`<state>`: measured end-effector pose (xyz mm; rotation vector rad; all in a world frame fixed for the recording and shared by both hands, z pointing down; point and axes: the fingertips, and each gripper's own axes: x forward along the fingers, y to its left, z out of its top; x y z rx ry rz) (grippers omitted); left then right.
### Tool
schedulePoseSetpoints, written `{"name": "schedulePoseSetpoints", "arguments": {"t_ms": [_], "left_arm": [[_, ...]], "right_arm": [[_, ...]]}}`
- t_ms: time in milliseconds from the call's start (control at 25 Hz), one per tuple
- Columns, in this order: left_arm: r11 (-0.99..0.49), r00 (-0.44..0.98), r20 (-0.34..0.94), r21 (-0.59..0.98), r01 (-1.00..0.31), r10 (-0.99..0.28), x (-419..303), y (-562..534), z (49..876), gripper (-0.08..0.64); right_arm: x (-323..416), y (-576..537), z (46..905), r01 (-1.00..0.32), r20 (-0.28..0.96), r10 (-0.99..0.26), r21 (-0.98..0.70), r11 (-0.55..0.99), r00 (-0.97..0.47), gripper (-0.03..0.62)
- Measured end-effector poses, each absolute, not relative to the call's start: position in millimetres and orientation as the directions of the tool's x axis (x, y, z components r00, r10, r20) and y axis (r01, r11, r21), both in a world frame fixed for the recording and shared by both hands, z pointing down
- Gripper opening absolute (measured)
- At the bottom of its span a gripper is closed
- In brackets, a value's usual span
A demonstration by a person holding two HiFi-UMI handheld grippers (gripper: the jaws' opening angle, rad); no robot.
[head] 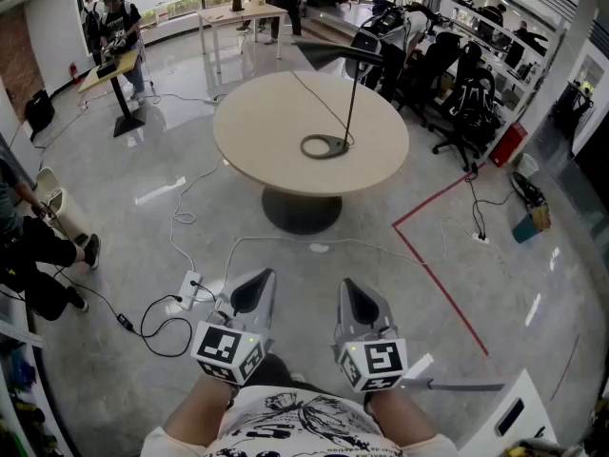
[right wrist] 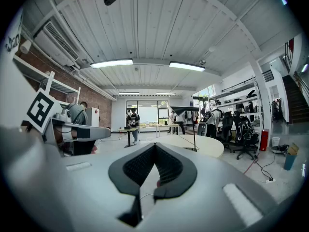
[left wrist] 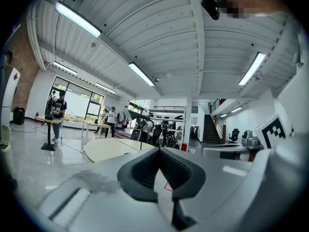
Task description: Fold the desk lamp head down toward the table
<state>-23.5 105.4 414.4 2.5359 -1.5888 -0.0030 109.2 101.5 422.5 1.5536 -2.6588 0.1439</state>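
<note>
A black desk lamp point(head: 350, 93) stands on the round beige table point(head: 266, 131), far ahead of me. Its ring base point(head: 325, 146) lies near the table's middle, a thin stem rises straight up, and the flat head point(head: 333, 53) juts out level to the left. Both grippers are held low near my body, well short of the table. My left gripper point(head: 254, 288) and right gripper point(head: 355, 294) are shut with nothing between the pads. In the left gripper view the lamp point(left wrist: 139, 123) is small above the closed tips point(left wrist: 158, 150). The right gripper view has the lamp point(right wrist: 189, 111) right of its tips point(right wrist: 154, 145).
A power strip point(head: 189, 288) with trailing cables lies on the floor left of the grippers. Red floor tape point(head: 433, 272) runs to the right. Office chairs point(head: 466, 98) crowd behind the table. A seated person point(head: 29, 250) is at left; a white unit point(head: 514, 409) sits bottom right.
</note>
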Motion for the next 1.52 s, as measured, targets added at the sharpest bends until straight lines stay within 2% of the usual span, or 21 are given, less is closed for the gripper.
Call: {"name": "schedulePoseSetpoints", "arguments": {"t_ms": [160, 440, 1040, 1520], "left_arm": [[-0.431, 0.438, 0.085, 0.09, -0.898, -0.895, -18, 107, 416, 0.006], [-0.436, 0.446, 0.07, 0.116, -0.892, -0.893, -8, 105, 414, 0.006], [-0.47, 0.485, 0.102, 0.141, -0.871, -0.868, -2, 91, 418, 0.006], [-0.527, 0.549, 0.132, 0.169, -0.833, -0.826, -11, -6, 429, 0.006]], "right_arm": [[114, 102, 426, -0.878, 0.096, -0.872, -0.046, 0.477, -0.479, 0.008], [123, 99, 428, -0.88, 0.089, -0.875, -0.028, 0.475, -0.475, 0.008], [130, 86, 432, -0.866, 0.107, -0.86, -0.098, 0.49, -0.498, 0.008], [114, 5, 458, -0.879, 0.202, -0.856, -0.127, 0.459, -0.476, 0.009]]}}
